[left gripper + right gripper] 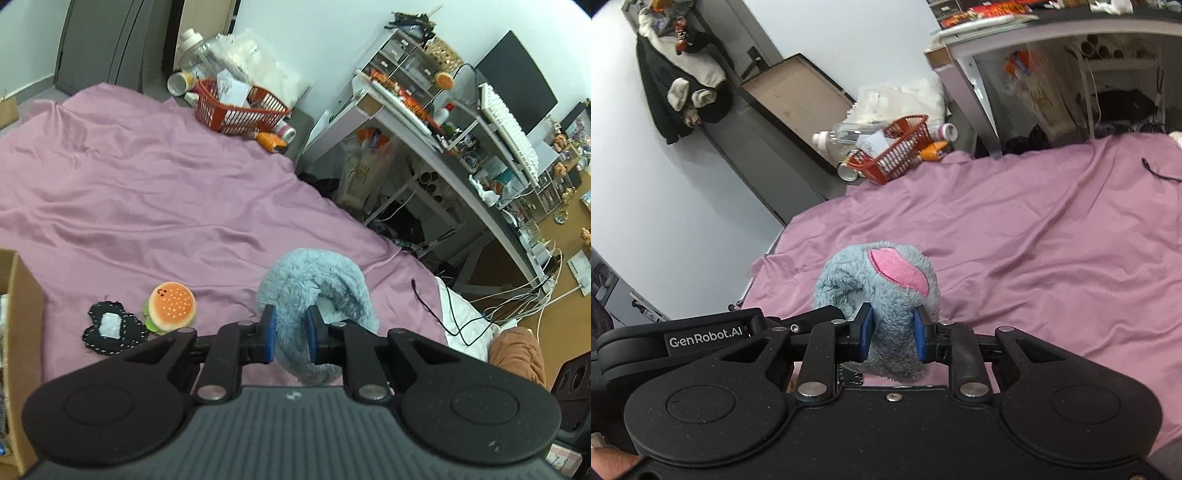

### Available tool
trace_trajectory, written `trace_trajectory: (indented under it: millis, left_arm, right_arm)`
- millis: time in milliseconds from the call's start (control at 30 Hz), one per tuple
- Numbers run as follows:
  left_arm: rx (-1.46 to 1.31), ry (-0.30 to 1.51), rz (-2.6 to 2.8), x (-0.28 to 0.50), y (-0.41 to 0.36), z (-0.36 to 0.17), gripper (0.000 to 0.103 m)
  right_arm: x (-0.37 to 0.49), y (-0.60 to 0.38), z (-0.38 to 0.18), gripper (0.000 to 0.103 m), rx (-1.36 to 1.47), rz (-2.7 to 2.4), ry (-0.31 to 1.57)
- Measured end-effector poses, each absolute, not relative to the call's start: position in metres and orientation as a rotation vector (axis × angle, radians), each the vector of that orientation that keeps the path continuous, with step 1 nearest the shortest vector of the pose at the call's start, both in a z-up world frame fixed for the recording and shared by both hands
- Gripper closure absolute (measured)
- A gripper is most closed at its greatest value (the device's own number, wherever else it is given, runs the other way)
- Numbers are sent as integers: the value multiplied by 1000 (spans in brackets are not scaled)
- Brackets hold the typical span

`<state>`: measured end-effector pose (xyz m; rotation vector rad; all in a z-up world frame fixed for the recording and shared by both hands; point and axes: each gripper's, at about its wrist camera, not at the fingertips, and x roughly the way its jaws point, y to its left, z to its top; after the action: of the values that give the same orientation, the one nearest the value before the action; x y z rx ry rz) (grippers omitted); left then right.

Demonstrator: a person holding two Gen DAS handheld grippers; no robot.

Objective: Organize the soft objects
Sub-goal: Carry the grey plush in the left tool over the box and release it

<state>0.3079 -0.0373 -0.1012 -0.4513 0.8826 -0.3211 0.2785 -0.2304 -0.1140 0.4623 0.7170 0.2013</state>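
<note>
In the left wrist view, the left tool [290, 334] sits low in the centre of the frame with its blue pads clamped on a fluffy blue plush [314, 291]. The plush bulges up and forward from between the pads, curling toward the right of the frame, and hangs above the pink bed sheet [147, 184]. To the lower left lie a burger plush [171, 308] and, touching its left side, a black stitched patch [110, 328], both resting on the sheet. A cardboard box [18, 314] shows at the left edge, its rim just beyond the patch. A red basket [240, 109] stands far off at the upper middle.

In the right wrist view, the right tool [893, 334] is also closed on the blue plush [882, 284], gripping it low in the centre of the frame; a pink felt oval faces up on the part above the pads. The left tool's body reaches in from the left edge, ending just beside the plush, so both tools appear to hold the same toy at close quarters. The red basket [897, 147] sits in the upper middle, at the far edge of the bed.

The plush's long axis seems to run roughly across between the two tools. The box lies to the left of the left tool, so that hand looks nearer for a drop-off, if the box is indeed the destination.
</note>
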Motion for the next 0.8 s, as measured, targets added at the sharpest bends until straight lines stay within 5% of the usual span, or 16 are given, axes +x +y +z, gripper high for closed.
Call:
trace_trajectory:
  millis: [800]
  left_arm:
    - [-516,786,-255,232,58,-62,87]
  right_arm:
    - [222,-140,-71,80,381,302,648]
